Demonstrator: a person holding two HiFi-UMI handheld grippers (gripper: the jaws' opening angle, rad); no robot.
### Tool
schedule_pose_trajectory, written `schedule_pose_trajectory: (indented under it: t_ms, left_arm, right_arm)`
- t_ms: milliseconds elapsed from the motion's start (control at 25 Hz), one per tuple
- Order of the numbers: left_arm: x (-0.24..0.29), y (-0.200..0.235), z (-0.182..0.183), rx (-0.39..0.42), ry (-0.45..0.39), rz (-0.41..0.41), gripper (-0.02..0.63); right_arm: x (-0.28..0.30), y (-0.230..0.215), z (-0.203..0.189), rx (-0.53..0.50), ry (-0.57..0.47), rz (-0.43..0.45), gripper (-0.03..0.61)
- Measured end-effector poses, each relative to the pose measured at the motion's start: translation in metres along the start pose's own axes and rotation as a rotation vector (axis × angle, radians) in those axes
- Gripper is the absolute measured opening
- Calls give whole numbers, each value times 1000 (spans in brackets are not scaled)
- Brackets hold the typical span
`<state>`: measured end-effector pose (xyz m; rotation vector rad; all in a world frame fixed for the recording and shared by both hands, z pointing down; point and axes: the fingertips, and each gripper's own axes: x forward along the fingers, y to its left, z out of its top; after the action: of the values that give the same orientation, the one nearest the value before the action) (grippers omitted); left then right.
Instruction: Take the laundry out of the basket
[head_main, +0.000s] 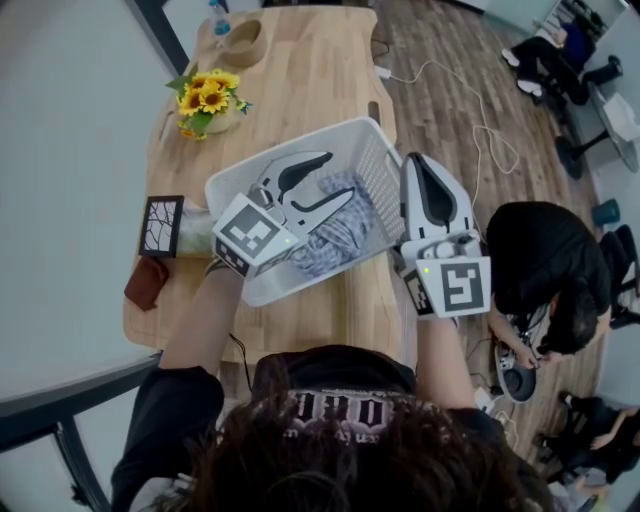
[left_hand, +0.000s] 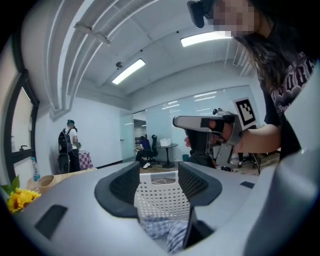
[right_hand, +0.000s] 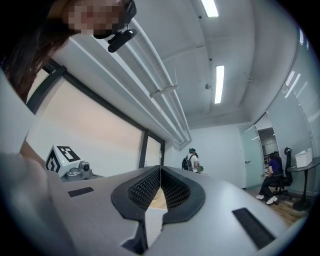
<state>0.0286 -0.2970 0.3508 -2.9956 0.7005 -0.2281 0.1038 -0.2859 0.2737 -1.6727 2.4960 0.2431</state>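
Observation:
A white perforated laundry basket (head_main: 228, 188) stands on the wooden table (head_main: 310, 70), with blue-and-white checked laundry (head_main: 340, 238) lying in it. My left gripper (head_main: 337, 180) hangs over the basket's inside with its jaws apart and nothing between the pads. In the left gripper view the basket's far wall (left_hand: 162, 197) shows between the jaws of the left gripper (left_hand: 159, 179), and the checked laundry (left_hand: 160, 231) lies just below them. My right gripper (head_main: 420, 162) is outside the basket by its right rim, jaws together and empty. In the right gripper view the right gripper (right_hand: 160, 172) points slightly upward.
Sunflowers in a vase (head_main: 207, 100) and a wooden bowl (head_main: 240, 42) stand at the far end of the table. A black patterned card (head_main: 161, 225) and a red-brown pouch (head_main: 148, 282) lie left of the basket. A person in black (head_main: 540, 260) crouches on the floor to the right, near cables (head_main: 470, 120).

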Motion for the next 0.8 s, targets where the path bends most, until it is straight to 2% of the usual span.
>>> schedule_pose_trajectory:
  t_ms: [160, 280, 400, 480, 600, 800]
  left_arm:
    - [10, -10, -21, -3, 62, -102, 280]
    - [19, -19, -55, 15, 162, -175, 360]
    - [25, -28, -85, 12, 251, -236, 410]
    - [30, -31, -99, -1, 285, -257, 426]
    - [39, -29, -113, -8, 290, -241, 466]
    - [52, -36, -132, -52, 367, -300, 472]
  right_arm:
    - [7, 1, 2, -2, -6, 6, 28]
    - [12, 3, 0, -3, -4, 16, 28]
    - [16, 4, -3, -1, 1, 23, 28]
    - [19, 4, -4, 0, 3, 26, 28]
    - [22, 4, -5, -7, 2, 27, 28]
    - [26, -2, -8, -10, 1, 8, 28]
